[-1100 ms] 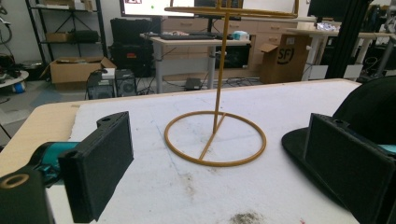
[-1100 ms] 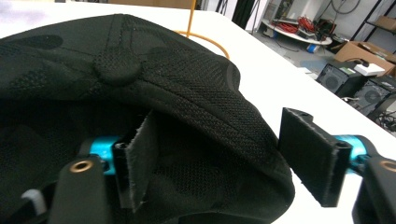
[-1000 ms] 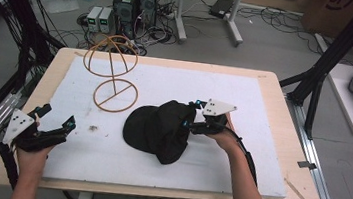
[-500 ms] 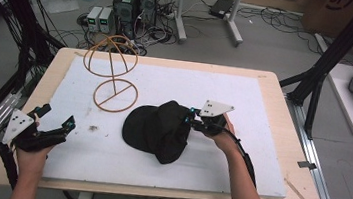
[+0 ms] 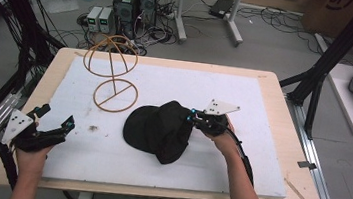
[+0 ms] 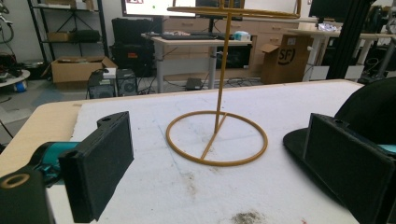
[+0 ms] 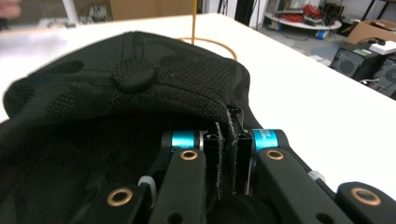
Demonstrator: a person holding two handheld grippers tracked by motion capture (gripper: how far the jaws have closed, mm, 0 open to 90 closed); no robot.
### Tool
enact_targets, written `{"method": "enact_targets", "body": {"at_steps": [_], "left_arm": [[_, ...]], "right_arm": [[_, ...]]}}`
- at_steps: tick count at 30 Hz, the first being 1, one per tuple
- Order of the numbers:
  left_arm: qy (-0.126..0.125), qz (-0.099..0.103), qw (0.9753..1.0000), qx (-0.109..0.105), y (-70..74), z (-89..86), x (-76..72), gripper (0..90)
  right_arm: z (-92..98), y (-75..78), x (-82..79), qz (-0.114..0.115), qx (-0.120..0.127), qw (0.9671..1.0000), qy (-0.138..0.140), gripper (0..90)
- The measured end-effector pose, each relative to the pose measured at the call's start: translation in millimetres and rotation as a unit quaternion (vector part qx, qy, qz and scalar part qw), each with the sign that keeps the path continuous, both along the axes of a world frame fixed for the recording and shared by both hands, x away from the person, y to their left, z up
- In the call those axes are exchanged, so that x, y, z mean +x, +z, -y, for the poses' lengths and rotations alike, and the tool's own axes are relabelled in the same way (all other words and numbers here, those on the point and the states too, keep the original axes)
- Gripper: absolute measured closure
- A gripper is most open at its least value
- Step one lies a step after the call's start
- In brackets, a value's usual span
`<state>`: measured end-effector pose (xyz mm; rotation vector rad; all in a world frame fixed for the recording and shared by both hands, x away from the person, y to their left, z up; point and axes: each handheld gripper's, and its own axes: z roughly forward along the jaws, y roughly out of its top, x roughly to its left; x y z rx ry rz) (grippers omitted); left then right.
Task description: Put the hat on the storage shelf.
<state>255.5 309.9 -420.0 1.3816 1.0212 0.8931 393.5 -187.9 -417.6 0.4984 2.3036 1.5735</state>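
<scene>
A black cap (image 5: 161, 128) lies mid-table on the white mat, its crown bunched up toward the right. My right gripper (image 5: 193, 119) is shut on the cap's rim; in the right gripper view the jaws pinch the fabric edge of the cap (image 7: 140, 84) at my right gripper (image 7: 229, 154). A yellow wire hat stand (image 5: 113, 72) rises at the back left, its ring base flat on the mat, and the hat stand (image 6: 217, 135) is straight ahead in the left gripper view. My left gripper (image 5: 56, 122) rests open near the front left corner, nothing between its pads (image 6: 100, 163).
The white mat (image 5: 244, 102) covers most of the wooden table (image 5: 283, 116). A dark smudge (image 5: 93, 128) marks the mat near the left gripper. Computers and cables sit on the floor beyond the far edge. Black frame posts stand at both sides.
The right gripper has drawn the cap's rim slightly right and up, so the crown stands a little higher. The left gripper has stayed put.
</scene>
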Motion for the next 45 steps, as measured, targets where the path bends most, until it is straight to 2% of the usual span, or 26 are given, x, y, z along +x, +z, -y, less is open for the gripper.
{"method": "enact_targets", "body": {"at_steps": [2,3,7,12,23,26,28,30,35,38,45], "left_arm": [[0.0,0.0,1.0,-0.001,-0.1,0.1,0.1,8.7],[0.0,-0.001,1.0,-0.001,-0.2,0.1,0.1,8.8],[0.0,-0.001,1.0,-0.003,-0.5,0.3,0.3,8.9],[-0.001,-0.002,1.0,-0.004,-0.7,0.7,0.6,9.0],[-0.002,-0.001,1.0,-0.005,-0.4,1.2,1.0,9.1],[-0.002,-0.002,1.0,-0.006,-0.5,1.1,1.1,9.1],[-0.003,-0.002,1.0,-0.006,-0.4,1.2,1.1,9.1],[-0.003,-0.002,1.0,-0.007,-0.3,1.6,1.1,9.0],[-0.002,-0.001,1.0,-0.008,-0.2,1.2,1.1,9.0],[-0.003,-0.002,1.0,-0.009,-0.2,0.7,1.0,9.1],[-0.003,-0.001,0.9999,-0.01,0.0,1.2,1.1,9.1]], "right_arm": [[0.4,1.1,-0.5,0.001,0.006,1.0,0.0,87.8],[2.3,4.0,-1.1,-0.003,0.021,0.9998,0.002,87.8],[7.7,8.7,-2.1,-0.013,0.044,0.999,-0.005,87.8],[15.1,16.4,-4.5,-0.014,0.068,0.9976,-0.009,87.7],[27.7,38.5,-13.1,0.011,0.105,0.9942,-0.018,87.7],[30.5,50.4,-16.3,0.018,0.123,0.9921,-0.019,87.7],[30.6,53.8,-16.5,0.025,0.124,0.9919,-0.017,87.7],[29.1,65.2,-18.6,0.031,0.133,0.9905,-0.015,87.7],[27.1,79.5,-20.8,0.042,0.145,0.9885,-0.013,87.7],[25.8,92.9,-22.3,0.048,0.155,0.9866,-0.013,87.7],[23.0,109.5,-22.4,0.061,0.165,0.9843,-0.011,87.6]]}}
